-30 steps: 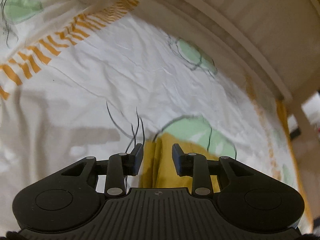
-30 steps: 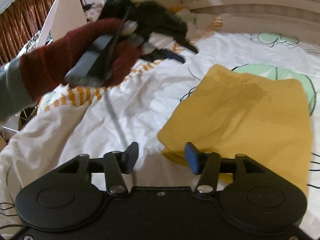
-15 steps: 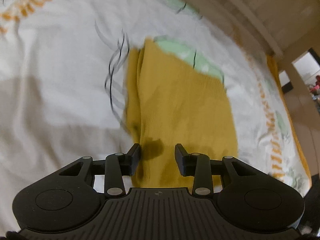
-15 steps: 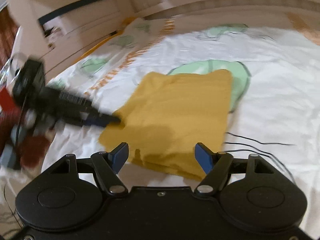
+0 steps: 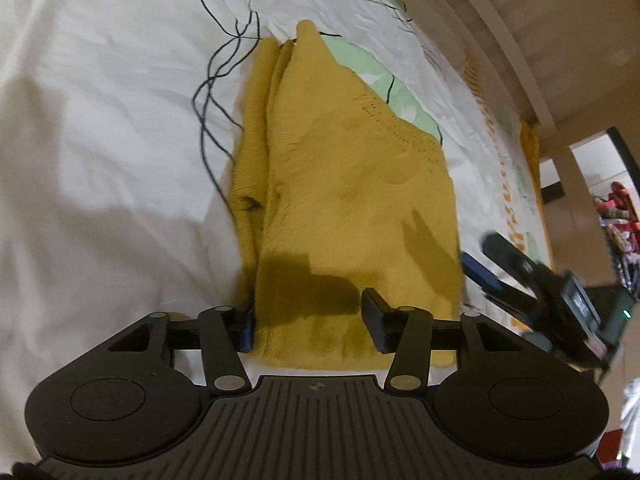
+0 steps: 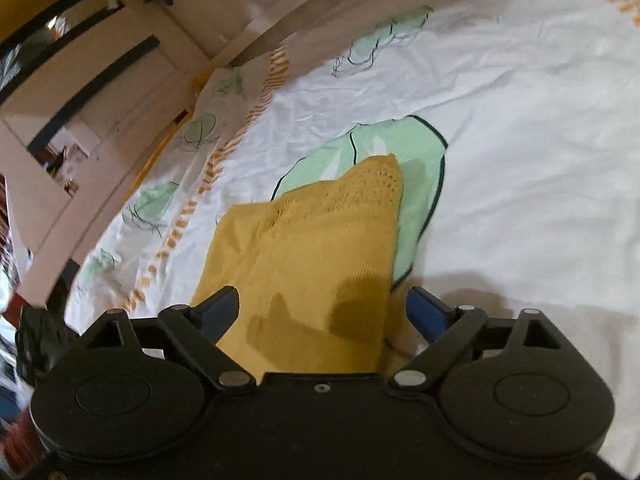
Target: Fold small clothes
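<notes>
A folded mustard-yellow knit garment (image 5: 344,200) lies flat on the white printed bedsheet (image 5: 100,140); it also shows in the right wrist view (image 6: 316,256). My left gripper (image 5: 310,326) is open, its fingers straddling the garment's near edge, low over it. My right gripper (image 6: 324,314) is open wide, its fingers straddling another edge of the garment. In the left wrist view the right gripper (image 5: 486,268) shows at the garment's right side. Neither holds the cloth.
The sheet has green leaf prints (image 6: 400,152) and orange striped bands (image 6: 224,148). A wooden bed frame (image 5: 500,52) runs along the far side. A wall and furniture (image 6: 80,92) stand beyond the bed's left edge.
Both grippers have moved down and in over the yellow garment, each straddling an edge. The right gripper has opened wider. The garment lies as before.
</notes>
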